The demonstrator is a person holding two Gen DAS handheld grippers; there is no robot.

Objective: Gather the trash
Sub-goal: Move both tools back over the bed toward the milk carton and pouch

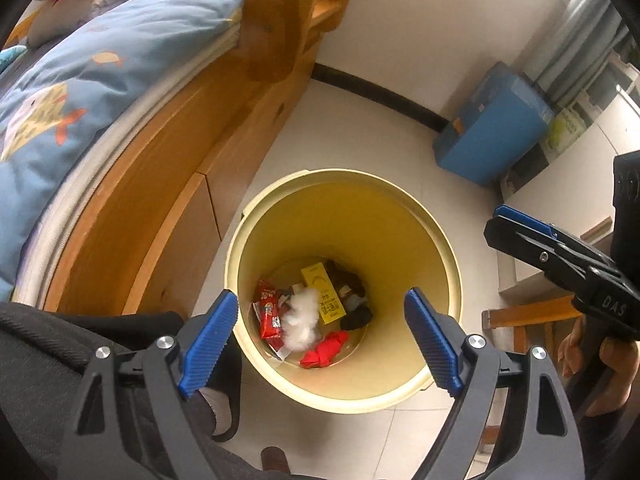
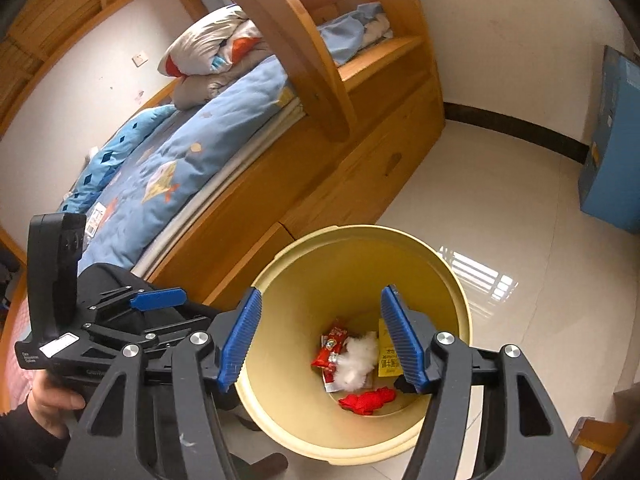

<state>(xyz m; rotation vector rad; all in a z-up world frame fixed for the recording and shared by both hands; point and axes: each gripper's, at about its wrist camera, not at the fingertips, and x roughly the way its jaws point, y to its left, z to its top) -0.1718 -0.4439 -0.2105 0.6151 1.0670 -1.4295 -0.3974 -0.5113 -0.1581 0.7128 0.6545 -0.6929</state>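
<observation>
Both hand-held grippers hang over a pale yellow waste bin (image 1: 400, 216) standing on the tiled floor beside a wooden bed frame (image 1: 168, 184). Left gripper (image 1: 320, 328): jaws spread wide, nothing between the blue pads, nothing touched. Right gripper (image 2: 320, 340): jaws apart, somewhat narrower, likewise empty.

Trash lies on the bin bottom at lower centre of both frames: a red snack wrapper (image 1: 269, 316), a white fluffy wad (image 1: 300, 328), a yellow carton (image 1: 325, 294), a crumpled red scrap (image 1: 324, 354) and dark pieces (image 1: 356, 300).

Left wrist view alone shows the dark pieces clearly, and the right gripper at the right edge with fingers of the hand (image 1: 576, 356) below it. Right wrist view alone shows the pillows (image 2: 216, 52) at upper centre, the left gripper at lower left, and a hand (image 2: 52, 404) gripping its handle. A blue box (image 1: 496, 128) appears at the right of both.
</observation>
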